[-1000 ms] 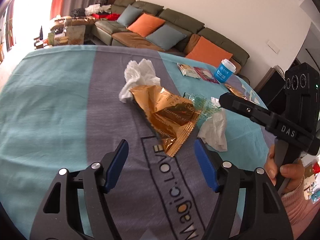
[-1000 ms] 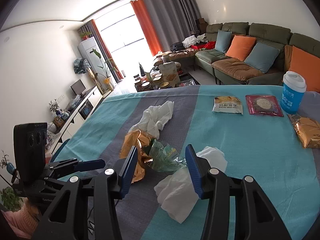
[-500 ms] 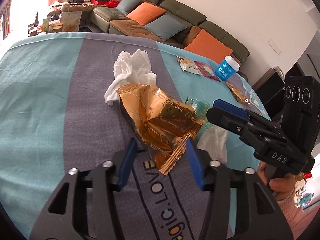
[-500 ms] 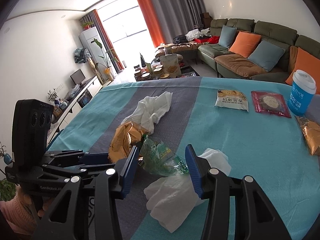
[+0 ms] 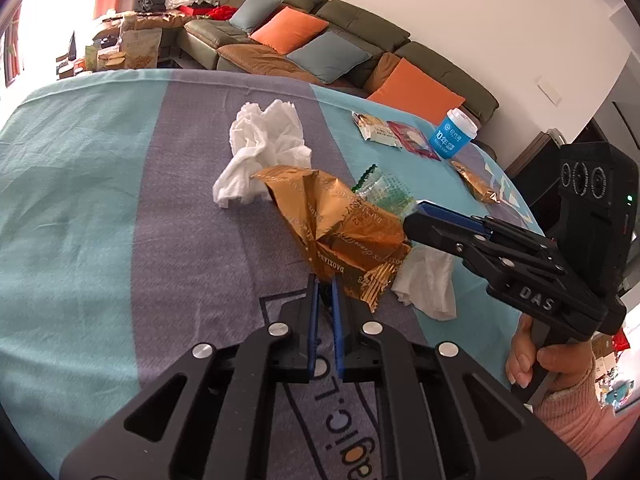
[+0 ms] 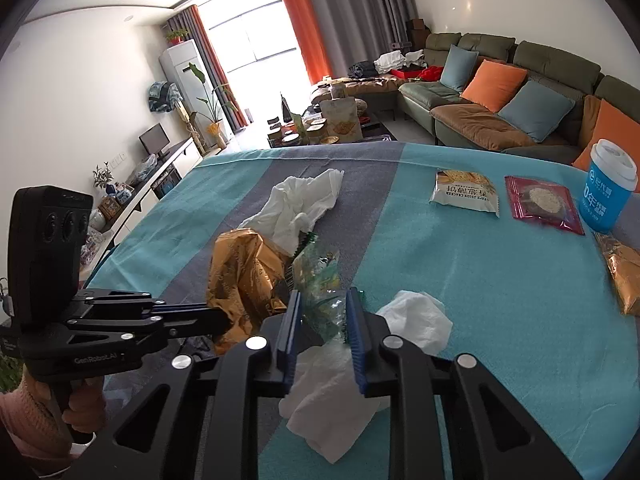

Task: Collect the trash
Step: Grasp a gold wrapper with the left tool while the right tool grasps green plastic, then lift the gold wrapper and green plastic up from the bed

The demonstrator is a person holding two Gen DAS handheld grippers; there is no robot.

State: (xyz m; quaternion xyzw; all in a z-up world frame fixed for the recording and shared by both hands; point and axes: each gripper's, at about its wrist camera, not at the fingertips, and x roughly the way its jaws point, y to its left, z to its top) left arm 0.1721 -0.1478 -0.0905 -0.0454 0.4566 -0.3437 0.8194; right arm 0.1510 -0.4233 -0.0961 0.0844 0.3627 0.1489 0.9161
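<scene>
At 12 o'clock of your left gripper (image 5: pixel 325 280), just clamped onto it, the gold wrapper (image 5: pixel 340 220) stretches ahead, while your right gripper (image 6: pixel 322 304) has just closed on the green wrapper (image 6: pixel 320 280).

Bright daylight from the blown-out window (image 6: pixel 256 40); sharp frames, fisheye-bent, dark-cornered edges.

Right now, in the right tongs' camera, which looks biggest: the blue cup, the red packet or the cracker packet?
1. Blue cup, probably.
2. Red packet and cracker packet look alike, so no ranking between them.
</scene>
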